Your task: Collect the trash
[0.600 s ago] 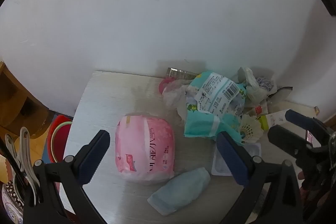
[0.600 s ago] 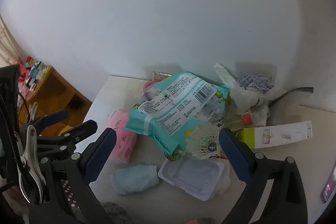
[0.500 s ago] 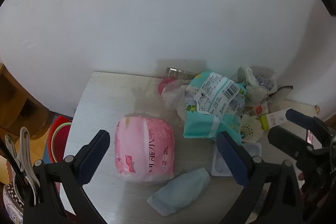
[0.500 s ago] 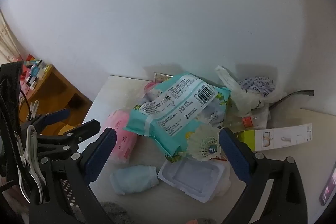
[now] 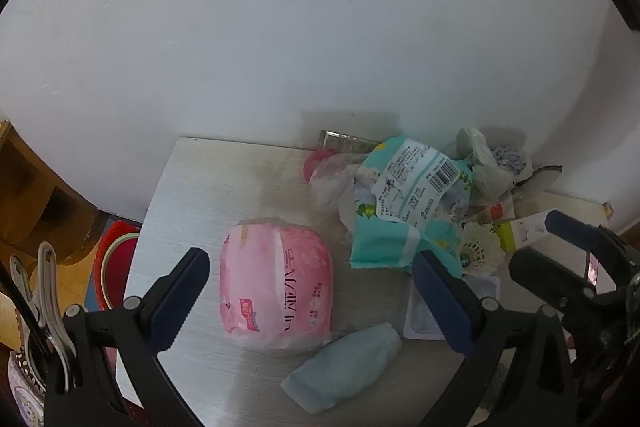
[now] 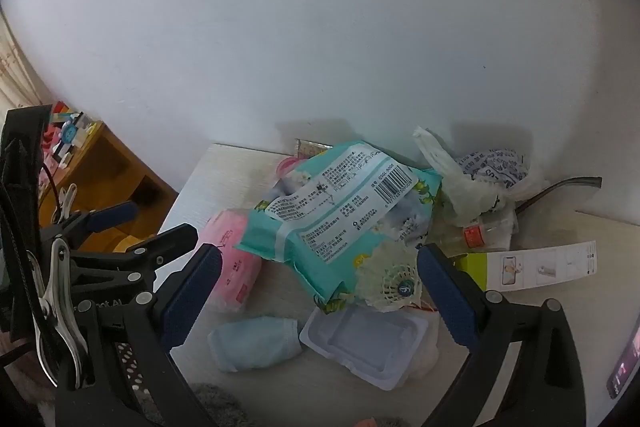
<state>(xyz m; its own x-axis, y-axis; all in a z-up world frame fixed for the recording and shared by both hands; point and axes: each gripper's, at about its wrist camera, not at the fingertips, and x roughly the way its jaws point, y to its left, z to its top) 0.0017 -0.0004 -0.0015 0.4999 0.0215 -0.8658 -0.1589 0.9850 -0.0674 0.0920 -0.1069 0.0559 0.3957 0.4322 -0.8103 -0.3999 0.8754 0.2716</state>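
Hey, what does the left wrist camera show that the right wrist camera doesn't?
Only the left wrist view shows the red basin on the floor beside the table.

Only the right wrist view shows a phone at the right edge and toys on the wooden shelf.

Both show the pink pack, the teal wrapper, the blue mask, the shuttlecock, the clear tray and the white bag. The left gripper and right gripper are open and empty.
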